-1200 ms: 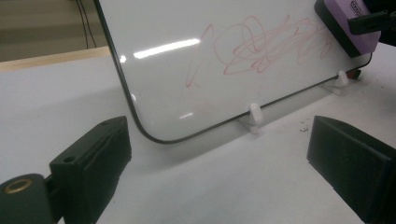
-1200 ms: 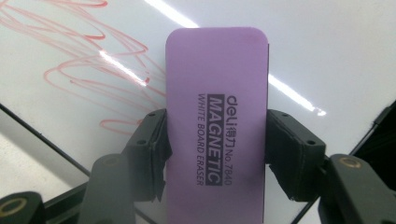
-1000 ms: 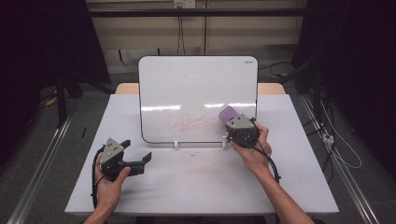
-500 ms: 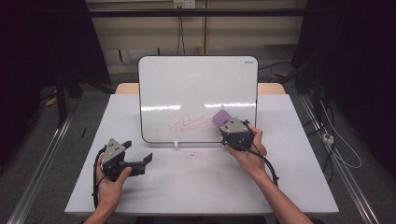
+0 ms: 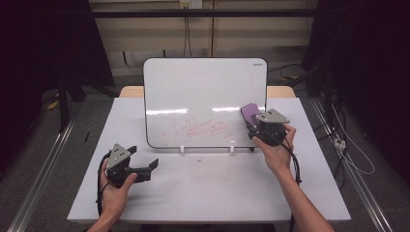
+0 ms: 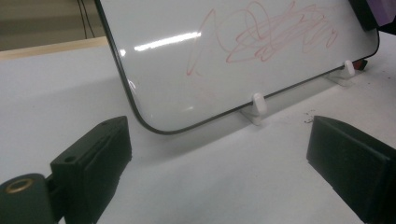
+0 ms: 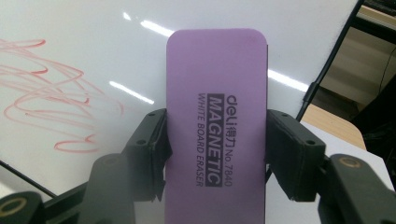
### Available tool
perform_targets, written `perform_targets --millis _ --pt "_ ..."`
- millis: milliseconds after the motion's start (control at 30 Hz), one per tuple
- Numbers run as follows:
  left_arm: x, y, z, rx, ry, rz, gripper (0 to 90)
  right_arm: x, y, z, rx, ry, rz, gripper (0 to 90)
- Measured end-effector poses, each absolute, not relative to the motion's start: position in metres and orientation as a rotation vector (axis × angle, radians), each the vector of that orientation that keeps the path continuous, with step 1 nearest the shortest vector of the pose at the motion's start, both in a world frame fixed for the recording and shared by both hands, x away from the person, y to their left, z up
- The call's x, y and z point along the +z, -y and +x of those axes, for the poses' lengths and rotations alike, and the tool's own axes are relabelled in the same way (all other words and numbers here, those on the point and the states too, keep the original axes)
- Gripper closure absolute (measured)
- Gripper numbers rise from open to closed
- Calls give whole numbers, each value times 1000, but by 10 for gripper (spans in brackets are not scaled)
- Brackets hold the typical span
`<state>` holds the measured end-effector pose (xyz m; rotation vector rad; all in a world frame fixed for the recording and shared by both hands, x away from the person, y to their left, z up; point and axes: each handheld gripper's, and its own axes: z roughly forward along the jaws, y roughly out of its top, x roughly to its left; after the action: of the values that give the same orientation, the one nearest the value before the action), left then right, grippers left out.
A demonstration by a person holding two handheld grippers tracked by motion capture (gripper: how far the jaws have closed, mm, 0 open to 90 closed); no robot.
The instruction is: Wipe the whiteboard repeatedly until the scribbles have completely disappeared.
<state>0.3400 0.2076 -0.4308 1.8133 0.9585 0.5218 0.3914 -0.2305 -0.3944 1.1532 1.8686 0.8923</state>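
1. Pinching a purple eraser [image 7: 217, 107] by its long sides, the right gripper [image 7: 215, 149] is filling the lower middle of the right gripper view; in the high view the eraser [image 5: 250, 114] is sitting right of centre, against the whiteboard's lower right area.
2. Jaws spread wide with nothing between them, the left gripper [image 5: 145, 169] is resting at lower left of the high view, its hand [image 5: 116, 191] on the table [image 5: 208, 193].
3. Standing upright on small white feet [image 6: 258, 106], the whiteboard [image 5: 205, 92] is occupying the frame's centre.
4. Red scribbles [image 5: 198, 129] are showing across its lower half, left of the eraser.
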Motion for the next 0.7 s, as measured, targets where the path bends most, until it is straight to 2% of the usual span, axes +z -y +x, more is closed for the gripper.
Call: perform_targets --millis 600,700 --pt "-431 -208 340 513 -948 1815 63 -417 171 379 789 -2001 929 422" --pt "-431 -209 340 516 -951 1816 63 -414 174 382 801 -1986 942 422"
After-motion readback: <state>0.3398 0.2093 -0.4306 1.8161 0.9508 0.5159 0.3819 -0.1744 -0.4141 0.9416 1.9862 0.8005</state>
